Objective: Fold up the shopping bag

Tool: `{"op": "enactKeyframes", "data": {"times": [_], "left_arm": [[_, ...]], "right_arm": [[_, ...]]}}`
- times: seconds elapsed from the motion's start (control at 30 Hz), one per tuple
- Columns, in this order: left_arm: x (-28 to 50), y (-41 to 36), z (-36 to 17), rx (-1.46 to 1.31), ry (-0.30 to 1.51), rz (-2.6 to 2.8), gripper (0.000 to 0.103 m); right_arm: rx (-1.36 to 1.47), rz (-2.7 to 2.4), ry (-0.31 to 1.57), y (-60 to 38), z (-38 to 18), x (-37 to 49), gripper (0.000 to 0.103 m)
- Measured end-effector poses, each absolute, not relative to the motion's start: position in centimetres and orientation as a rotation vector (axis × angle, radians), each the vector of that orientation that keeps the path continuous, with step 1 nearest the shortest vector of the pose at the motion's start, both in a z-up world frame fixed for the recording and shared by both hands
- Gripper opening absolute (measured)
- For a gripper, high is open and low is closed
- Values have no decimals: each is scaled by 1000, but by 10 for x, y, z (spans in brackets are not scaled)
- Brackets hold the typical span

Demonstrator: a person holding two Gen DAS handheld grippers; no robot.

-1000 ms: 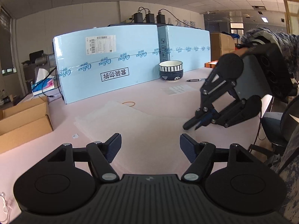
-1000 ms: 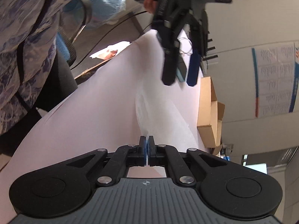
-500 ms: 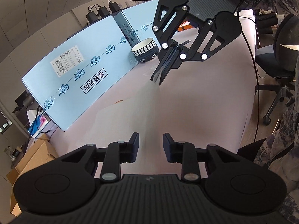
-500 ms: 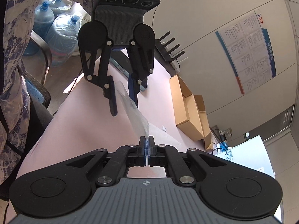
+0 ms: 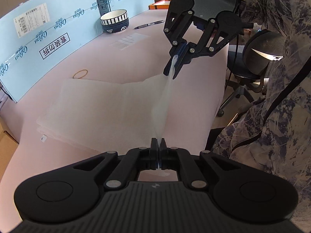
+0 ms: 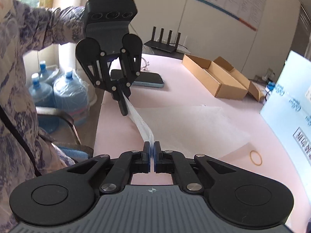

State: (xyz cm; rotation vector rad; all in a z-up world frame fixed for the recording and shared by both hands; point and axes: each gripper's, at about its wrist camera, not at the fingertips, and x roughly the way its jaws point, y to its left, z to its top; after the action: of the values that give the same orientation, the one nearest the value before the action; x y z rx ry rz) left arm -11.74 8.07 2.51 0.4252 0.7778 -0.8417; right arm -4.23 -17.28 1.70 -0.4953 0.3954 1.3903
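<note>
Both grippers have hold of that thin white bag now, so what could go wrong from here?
1. The translucent white plastic shopping bag is pinched only at its near edge by the left gripper, whose fingers have just closed, and the right gripper. The thin film may slip out.
2. The edge is stretched taut between them; pulling further apart could tear it.
3. The rest lies on the pink table near a tan rubber band; dragging might catch it.

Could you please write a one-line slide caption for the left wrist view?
Left gripper and right gripper each pinch the translucent shopping bag, stretching one edge above the pink table.
</note>
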Motion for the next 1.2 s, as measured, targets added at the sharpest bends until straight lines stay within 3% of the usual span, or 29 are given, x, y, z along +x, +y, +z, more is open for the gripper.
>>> {"op": "enactKeyframes", "data": {"times": [0.1, 0.37, 0.83, 0.9, 1.0, 1.1, 1.17, 1.2], "left_arm": [[-99, 94, 26, 324, 808, -868, 2], [-59, 111, 23, 215, 875, -880, 20], [-30, 124, 22, 146, 874, -831, 26], [-28, 126, 18, 146, 885, -808, 27], [-28, 124, 14, 176, 901, -790, 27], [-30, 125, 15, 181, 901, -786, 28], [-31, 125, 14, 187, 900, -780, 29], [-31, 125, 14, 189, 899, -779, 29]], "right_arm": [[-402, 1372, 485, -168, 13, -24, 2], [-265, 1348, 583, -170, 2, 4, 2], [-135, 1298, 656, -181, -16, 17, 2], [-133, 1278, 659, -183, -19, 16, 7], [-124, 1247, 621, -187, -16, 13, 27], [-76, 1210, 548, -198, -5, 8, 29], [-34, 1182, 503, -205, 3, 6, 19], [-9, 1165, 487, -207, 7, 4, 1]]}}
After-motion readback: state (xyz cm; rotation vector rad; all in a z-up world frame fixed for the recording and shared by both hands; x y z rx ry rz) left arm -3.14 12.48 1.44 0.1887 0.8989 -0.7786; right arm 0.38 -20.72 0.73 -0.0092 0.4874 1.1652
